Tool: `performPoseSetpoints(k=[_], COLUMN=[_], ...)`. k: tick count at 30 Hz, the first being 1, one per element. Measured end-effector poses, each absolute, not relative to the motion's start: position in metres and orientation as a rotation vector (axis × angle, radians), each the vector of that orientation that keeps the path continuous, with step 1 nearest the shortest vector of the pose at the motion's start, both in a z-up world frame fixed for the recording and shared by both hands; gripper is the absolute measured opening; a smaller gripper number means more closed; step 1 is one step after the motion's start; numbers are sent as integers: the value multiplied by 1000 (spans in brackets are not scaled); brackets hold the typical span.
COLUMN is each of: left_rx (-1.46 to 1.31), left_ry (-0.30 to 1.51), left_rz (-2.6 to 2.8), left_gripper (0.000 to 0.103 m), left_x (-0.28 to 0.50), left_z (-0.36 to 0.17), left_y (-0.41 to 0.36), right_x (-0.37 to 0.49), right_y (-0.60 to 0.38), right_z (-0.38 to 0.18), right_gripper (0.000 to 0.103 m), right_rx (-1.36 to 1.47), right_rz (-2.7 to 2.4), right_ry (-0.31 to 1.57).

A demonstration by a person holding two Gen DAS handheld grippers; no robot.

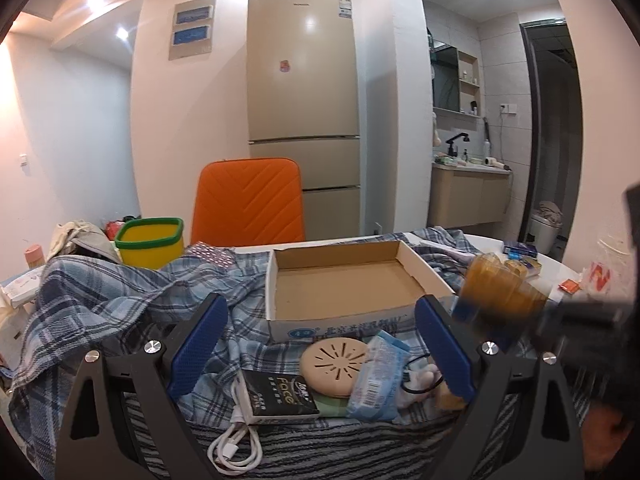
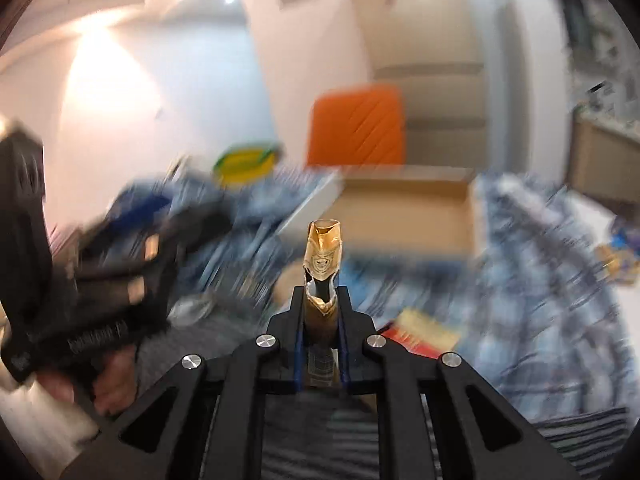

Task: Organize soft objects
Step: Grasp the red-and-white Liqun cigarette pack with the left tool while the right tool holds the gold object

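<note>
**Golden packet clamped in the right tongs above a plaid-covered table**

Right wrist view: the right gripper (image 2: 322,300) is clenched on a crumpled golden packet (image 2: 323,256). The packet's long axis runs straight along the fingers, its free end pointing to 12 o'clock, toward the open cardboard box (image 2: 404,216). Its lower part is pinched between the blue pads (image 2: 343,344). The background is motion-blurred; the person's left hand (image 2: 108,384) with the other tool sits at 8 o'clock.

Left wrist view: the left gripper (image 1: 320,344) is released, its blue pads (image 1: 196,344) spread wide apart and holding nothing. Between them lie a black "Face" pack (image 1: 280,394), a round beige slotted disc (image 1: 334,364), a pale blue wrapped pack (image 1: 374,376) and, at 6 o'clock, a white cable (image 1: 236,440). The same golden packet (image 1: 496,292) appears blurred at 3 o'clock, beside the box's right wall.

Surface: a blue plaid cloth (image 1: 104,292) covers the table, with a striped fabric (image 1: 320,452) nearest the camera. The cardboard box (image 1: 344,280) rests on the cloth at 12 o'clock.

Room: an orange chair (image 1: 248,200) stands behind the table, a yellow green-rimmed bin (image 1: 150,242) at 10 o'clock, a beige refrigerator (image 1: 302,92) beyond, and a bathroom vanity (image 1: 468,196) at 2 o'clock.
</note>
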State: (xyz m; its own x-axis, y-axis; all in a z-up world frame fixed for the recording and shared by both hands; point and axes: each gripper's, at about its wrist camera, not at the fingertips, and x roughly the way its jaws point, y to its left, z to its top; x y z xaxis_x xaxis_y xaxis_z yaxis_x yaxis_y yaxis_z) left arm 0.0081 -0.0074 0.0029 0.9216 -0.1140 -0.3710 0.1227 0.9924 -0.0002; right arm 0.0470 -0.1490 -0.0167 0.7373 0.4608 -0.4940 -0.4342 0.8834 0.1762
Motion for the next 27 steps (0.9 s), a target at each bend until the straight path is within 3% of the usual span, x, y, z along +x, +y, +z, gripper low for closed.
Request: performPoseSetpoints(k=[4,8,14,19,27], left_rx=[6,-33,-96,2,-49], left_ry=[461,612,940,985,1195], left_rz=[-264,-389,-610,-587,-623], left_gripper=[94,75,58,58,66], left_x=[14,30,55,55,77], left_z=[-2,-10,-36,-43,-69], left_y=[-14,-26,-56,-76,-79], right_x=[32,26,30,32,32], right_y=[-179,-199,-214,-206,-207], right_z=[5,14,17,14,13], right_gripper=[14,14,14,14,14], right_rx=[65,98,126,112,113], right_rz=[287,190,179,186,187], right_ry=[376,311,325,330,339])
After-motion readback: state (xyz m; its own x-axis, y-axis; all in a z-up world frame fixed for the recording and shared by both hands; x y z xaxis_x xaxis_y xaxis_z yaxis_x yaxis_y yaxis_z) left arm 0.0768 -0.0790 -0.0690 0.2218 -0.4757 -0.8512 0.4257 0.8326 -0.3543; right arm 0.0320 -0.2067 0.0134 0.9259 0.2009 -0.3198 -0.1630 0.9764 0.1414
